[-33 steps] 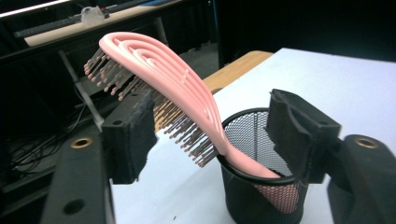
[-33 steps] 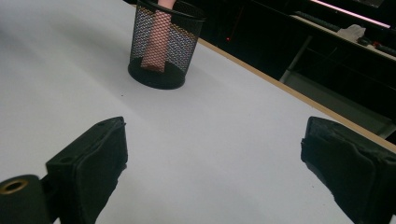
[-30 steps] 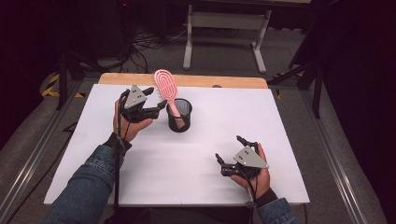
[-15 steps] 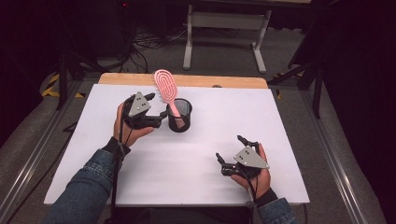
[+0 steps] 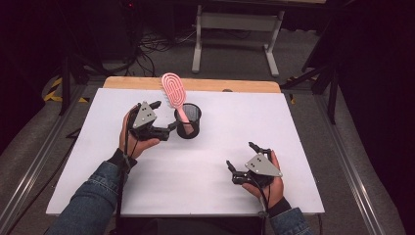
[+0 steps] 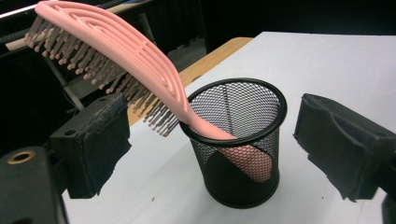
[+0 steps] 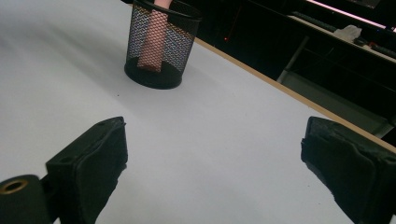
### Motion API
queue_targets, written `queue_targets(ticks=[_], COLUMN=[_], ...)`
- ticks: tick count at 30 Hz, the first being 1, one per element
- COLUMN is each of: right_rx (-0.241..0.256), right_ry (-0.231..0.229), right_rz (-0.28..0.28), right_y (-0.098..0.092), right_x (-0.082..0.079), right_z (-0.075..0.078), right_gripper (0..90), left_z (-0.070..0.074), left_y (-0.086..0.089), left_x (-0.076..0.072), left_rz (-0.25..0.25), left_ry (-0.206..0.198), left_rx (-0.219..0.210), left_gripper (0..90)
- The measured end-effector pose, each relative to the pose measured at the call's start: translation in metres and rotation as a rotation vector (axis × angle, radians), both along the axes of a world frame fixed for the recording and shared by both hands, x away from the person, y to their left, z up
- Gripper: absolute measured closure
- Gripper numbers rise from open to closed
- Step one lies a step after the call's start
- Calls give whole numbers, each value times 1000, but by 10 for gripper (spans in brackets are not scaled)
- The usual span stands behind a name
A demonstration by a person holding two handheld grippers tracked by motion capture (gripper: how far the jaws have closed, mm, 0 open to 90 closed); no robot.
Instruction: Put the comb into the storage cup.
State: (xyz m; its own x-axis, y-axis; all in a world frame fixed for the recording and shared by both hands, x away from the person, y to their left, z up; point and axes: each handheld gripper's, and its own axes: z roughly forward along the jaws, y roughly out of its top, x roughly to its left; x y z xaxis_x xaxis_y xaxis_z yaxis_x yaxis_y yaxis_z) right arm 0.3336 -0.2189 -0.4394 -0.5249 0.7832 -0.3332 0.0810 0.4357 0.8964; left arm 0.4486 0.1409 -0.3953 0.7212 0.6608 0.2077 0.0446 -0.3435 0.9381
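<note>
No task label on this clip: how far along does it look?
Looks done: the pink hairbrush stands handle-down in the black mesh cup, leaning on its rim. In hand: nothing; left tongs open beside the cup, right tongs open over the bare white table. Nothing obvious remains.

A black wire-mesh cup (image 5: 188,121) stands upright on the white surface (image 5: 293,127), toward its far edge. A pink hairbrush (image 5: 175,95) rests in the cup, handle down against the cup's bottom, neck leaning on the rim. The bristled head projects above the rim, tilted away from the cup, bristles facing downward.
</note>
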Motion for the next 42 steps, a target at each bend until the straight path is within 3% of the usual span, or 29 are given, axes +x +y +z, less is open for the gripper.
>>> queue_targets(ticks=[15,27,42], right_rx=[1,4,5], right_ry=[-10,-20,-27], right_rz=[3,1,3], right_y=[-1,-2,-2], right_x=[-1,-2,-3], right_z=[1,3,4], right_gripper=[80,80,80], left_z=[1,2,3], left_y=[2,-2,-2], left_x=[-15,-30,-47], left_rz=[-42,-71,-95], left_ry=[-25,-58,-79], left_rx=[-12,16,18], left_gripper=[69,66,61])
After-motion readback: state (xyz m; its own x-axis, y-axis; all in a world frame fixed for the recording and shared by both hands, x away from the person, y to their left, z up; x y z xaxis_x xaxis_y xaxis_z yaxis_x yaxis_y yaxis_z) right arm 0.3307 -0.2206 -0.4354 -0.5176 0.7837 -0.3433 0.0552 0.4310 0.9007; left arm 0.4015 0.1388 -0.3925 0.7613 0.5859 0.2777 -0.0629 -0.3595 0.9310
